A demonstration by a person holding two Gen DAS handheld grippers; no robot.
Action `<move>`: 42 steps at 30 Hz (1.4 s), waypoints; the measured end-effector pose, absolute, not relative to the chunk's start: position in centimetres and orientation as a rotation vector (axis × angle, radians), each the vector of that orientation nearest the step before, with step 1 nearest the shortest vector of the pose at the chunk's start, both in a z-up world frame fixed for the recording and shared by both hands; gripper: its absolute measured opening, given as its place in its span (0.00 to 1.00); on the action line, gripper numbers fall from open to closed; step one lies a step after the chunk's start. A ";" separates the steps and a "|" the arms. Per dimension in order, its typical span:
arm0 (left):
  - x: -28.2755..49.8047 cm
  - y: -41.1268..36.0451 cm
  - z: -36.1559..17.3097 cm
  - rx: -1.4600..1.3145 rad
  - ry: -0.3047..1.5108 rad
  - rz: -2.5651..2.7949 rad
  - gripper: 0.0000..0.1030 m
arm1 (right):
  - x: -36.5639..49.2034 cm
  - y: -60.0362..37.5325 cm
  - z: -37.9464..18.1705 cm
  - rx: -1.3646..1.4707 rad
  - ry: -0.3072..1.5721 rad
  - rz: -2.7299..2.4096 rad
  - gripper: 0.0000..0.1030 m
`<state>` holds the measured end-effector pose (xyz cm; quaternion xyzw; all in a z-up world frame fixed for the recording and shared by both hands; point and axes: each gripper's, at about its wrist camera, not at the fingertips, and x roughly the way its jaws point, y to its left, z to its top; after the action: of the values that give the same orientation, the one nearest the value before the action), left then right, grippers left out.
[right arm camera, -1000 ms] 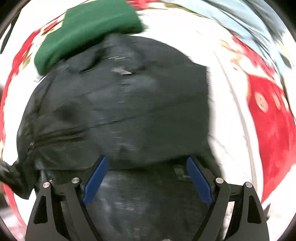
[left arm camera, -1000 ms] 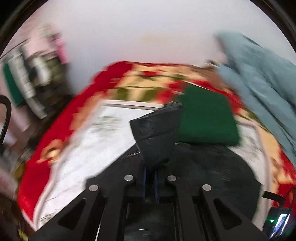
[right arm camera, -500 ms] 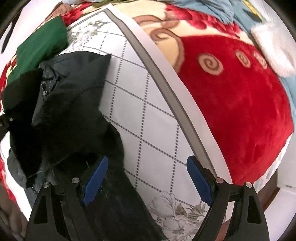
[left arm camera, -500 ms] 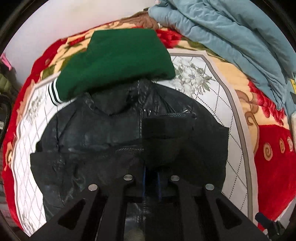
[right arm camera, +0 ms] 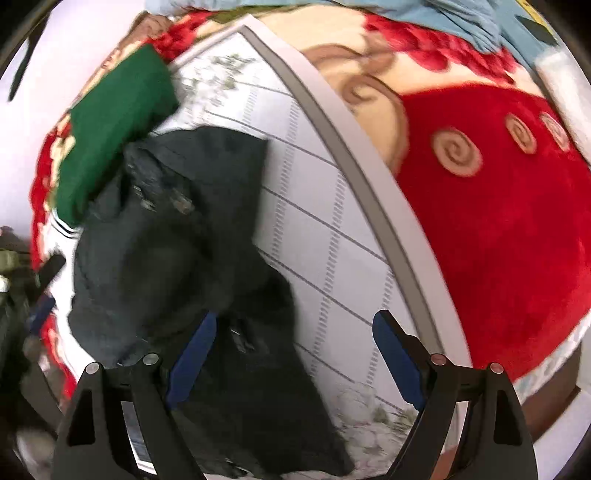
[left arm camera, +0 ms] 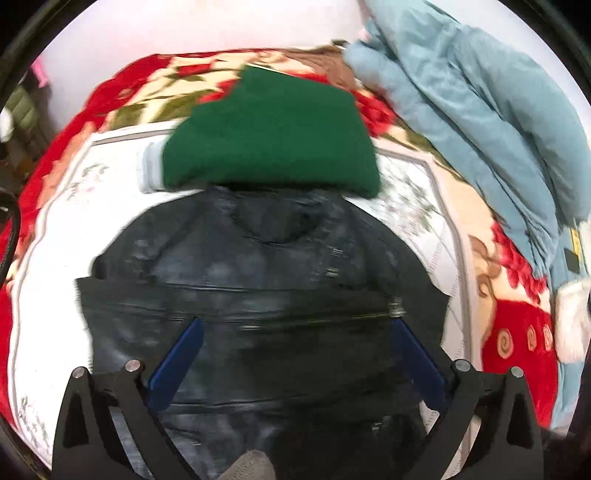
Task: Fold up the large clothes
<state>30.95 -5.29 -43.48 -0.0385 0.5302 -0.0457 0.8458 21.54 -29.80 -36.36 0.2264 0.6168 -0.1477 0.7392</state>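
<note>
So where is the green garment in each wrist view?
Left wrist: green garment upper centre, just beyond the black jacket.
Right wrist: green garment upper left, at the black jacket's far end.
Shared landmark: the grey border stripe of the blanket's white panel.

No legible text, brand, number or sign appears in either view. A white sticker (right arm camera: 133, 439) on the right gripper's left finger arm carries print too small and blurred to read. A yellow-and-black tag (left arm camera: 574, 246) lies on the light blue bedding (left arm camera: 480, 110), to the right of the black jacket (left arm camera: 258, 295); its markings cannot be made out. The same tag (right arm camera: 535, 22) shows in the right wrist view, above and to the right of the jacket, also unreadable.
</note>
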 end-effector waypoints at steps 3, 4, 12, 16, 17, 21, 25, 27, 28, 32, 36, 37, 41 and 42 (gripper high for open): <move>30.5 -0.3 -42.9 -0.067 1.100 0.036 1.00 | 24.7 -28.3 -36.0 0.503 1.321 -0.240 0.86; 30.3 0.9 -42.9 -0.059 1.097 0.072 1.00 | 25.8 -27.6 -36.2 0.499 1.316 -0.216 0.86; 31.4 12.6 -48.3 0.034 1.185 0.426 1.00 | 35.8 -22.2 -44.9 0.339 1.503 -0.148 0.84; 31.9 14.2 -49.2 0.041 1.187 0.482 1.00 | 36.8 -19.1 -45.5 0.120 1.488 -0.189 0.43; 32.1 14.3 -49.4 0.046 1.186 0.489 1.00 | 36.5 -18.8 -44.7 0.074 1.463 -0.234 0.26; 32.3 14.7 -49.4 -0.001 1.203 0.468 1.00 | 34.5 -20.8 -40.8 0.214 1.347 -0.317 0.06; 33.1 13.9 -50.4 0.000 1.224 0.453 1.00 | 33.1 -22.8 -39.7 0.285 1.308 -0.411 0.06; 34.2 13.8 -52.2 0.027 1.247 0.463 1.00 | 33.0 -23.3 -41.0 0.290 1.353 -0.420 0.06; 34.8 13.7 -53.6 0.066 1.277 0.474 1.00 | 33.3 -23.3 -42.2 0.267 1.400 -0.420 0.07; 36.2 14.0 -57.1 0.092 1.339 0.444 1.00 | 33.6 -24.7 -43.7 0.382 1.463 -0.404 0.13; 36.1 14.3 -56.6 0.083 1.335 0.427 1.00 | 31.4 -26.5 -40.4 0.521 1.389 -0.371 0.60; 36.0 14.3 -56.0 0.078 1.328 0.430 1.00 | 30.7 -26.7 -39.9 0.518 1.383 -0.373 0.65; 34.8 13.1 -52.3 0.037 1.267 0.423 1.00 | 28.7 -25.8 -40.8 0.472 1.484 -0.328 0.65; 34.5 12.4 -51.6 0.042 1.260 0.415 1.00 | 28.3 -25.6 -41.5 0.466 1.513 -0.313 0.65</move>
<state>34.50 12.37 -51.64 0.0195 0.5847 0.1927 0.7878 28.26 -25.58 -41.51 0.2087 0.6769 -0.1400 0.6919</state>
